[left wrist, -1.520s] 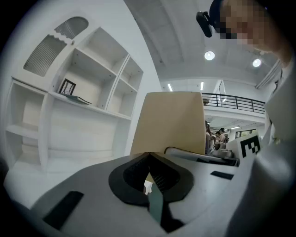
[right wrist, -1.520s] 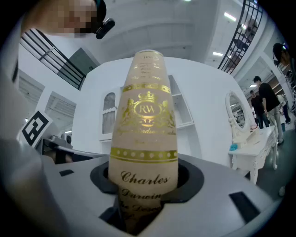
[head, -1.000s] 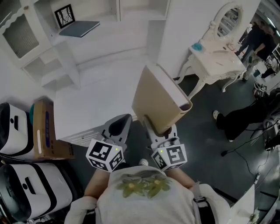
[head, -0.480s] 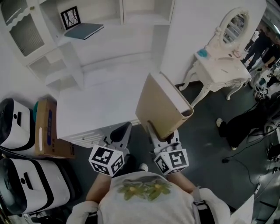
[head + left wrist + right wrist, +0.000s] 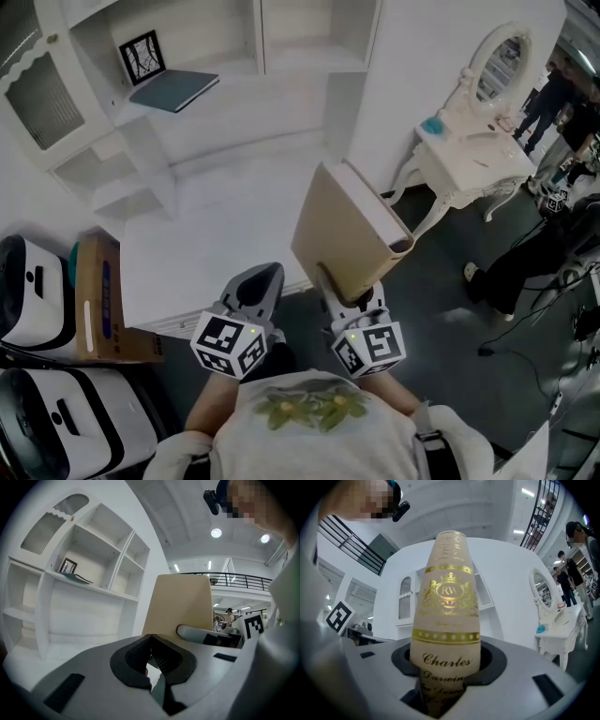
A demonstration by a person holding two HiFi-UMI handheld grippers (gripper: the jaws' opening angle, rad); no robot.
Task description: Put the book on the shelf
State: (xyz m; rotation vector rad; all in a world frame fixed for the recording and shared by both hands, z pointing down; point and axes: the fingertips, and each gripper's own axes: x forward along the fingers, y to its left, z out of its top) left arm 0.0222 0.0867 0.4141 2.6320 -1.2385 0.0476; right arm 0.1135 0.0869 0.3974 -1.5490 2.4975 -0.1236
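Right gripper point(image 5: 446, 667): closed on the lower end of the book point(image 5: 342, 230). The spine, lettered in gold, is pinched between jaws set fairly wide by its thickness.
Book: held up on end and tilted, above the near right corner of the desk point(image 5: 206, 234). The tan cover is turned left, and the book is touched by nothing but the right gripper.
Left gripper point(image 5: 151, 660): jaws brought together at the tips, with nothing held. It is carried just left of the right gripper, apart from the book.
Shelf point(image 5: 281, 84): white, set at the far side of the desk, well apart from the book.
On the shelf: a flat teal item point(image 5: 173, 89), possibly a notebook, is laid in the left compartment. A framed picture point(image 5: 142, 56) is stood behind it.
Right of scene: a white dressing table point(image 5: 469, 141) with an oval mirror point(image 5: 492, 47).
Left of scene: a cardboard box point(image 5: 98, 291) is placed just beside the desk.
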